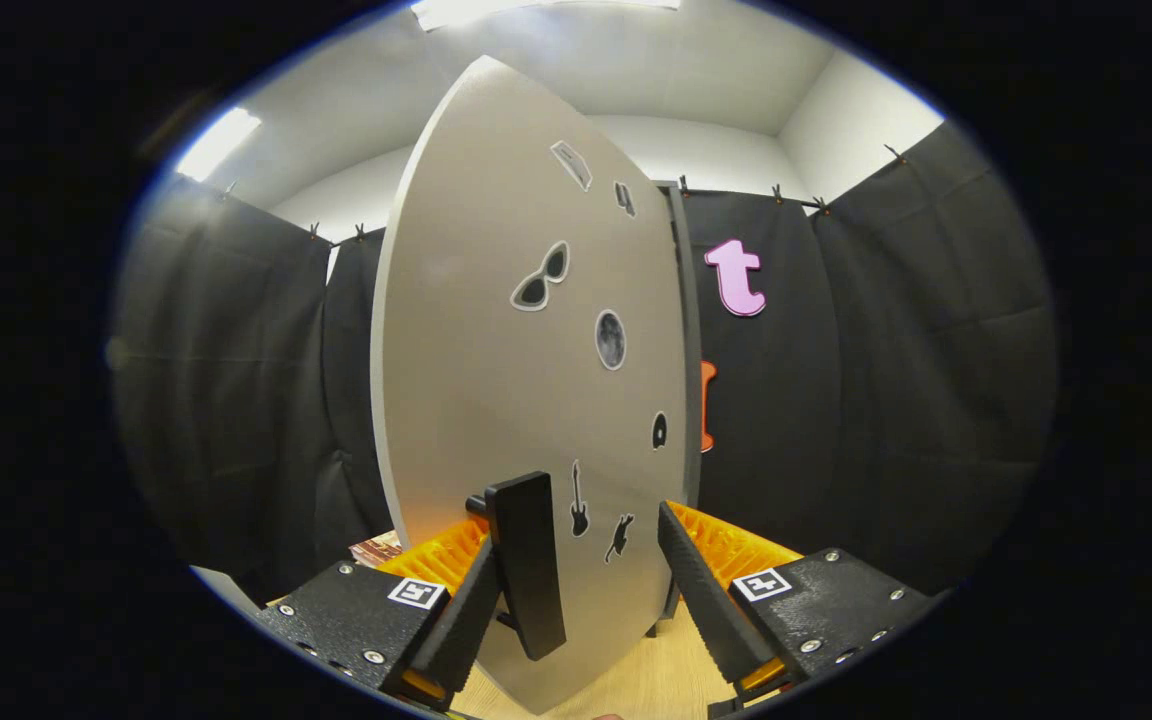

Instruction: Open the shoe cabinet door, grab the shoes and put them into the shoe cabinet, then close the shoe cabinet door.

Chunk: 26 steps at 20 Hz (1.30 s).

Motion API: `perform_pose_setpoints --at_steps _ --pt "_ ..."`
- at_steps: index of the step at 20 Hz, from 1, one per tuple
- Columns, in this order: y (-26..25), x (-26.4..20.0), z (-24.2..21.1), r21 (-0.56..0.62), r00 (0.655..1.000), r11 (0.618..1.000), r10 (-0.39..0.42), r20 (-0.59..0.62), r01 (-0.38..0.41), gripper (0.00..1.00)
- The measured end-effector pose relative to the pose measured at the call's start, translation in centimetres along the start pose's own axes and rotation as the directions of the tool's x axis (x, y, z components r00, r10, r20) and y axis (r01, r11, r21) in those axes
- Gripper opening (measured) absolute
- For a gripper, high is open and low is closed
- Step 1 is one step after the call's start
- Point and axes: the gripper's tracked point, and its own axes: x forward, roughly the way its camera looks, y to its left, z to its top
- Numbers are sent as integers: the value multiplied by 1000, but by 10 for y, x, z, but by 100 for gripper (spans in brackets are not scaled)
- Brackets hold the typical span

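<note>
While spread wide at the grey door [496,330], gripper [581,590] fingers straddling black handle [526,560], left finger [466,610] touching it, right well apart; stickers [541,277] on door; wood floor [651,680] below.

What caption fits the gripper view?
Open gripper fingers straddle the black handle of the grey, sticker-covered shoe cabinet door.
</note>
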Motion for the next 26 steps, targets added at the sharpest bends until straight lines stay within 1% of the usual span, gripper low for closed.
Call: perform_pose_setpoints --at_steps 7,10,17,23,26 --pt "32 29 3 -26 999 999 -28 28 29 95" --pt "41 38 4 -38 998 998 -55 32 56 95" --pt "61 61 5 -37 986 986 -162 43 163 95" --pt "67 65 3 -6 965 966 -257 48 257 95" --pt "70 64 2 -4 958 959 -282 52 283 94"
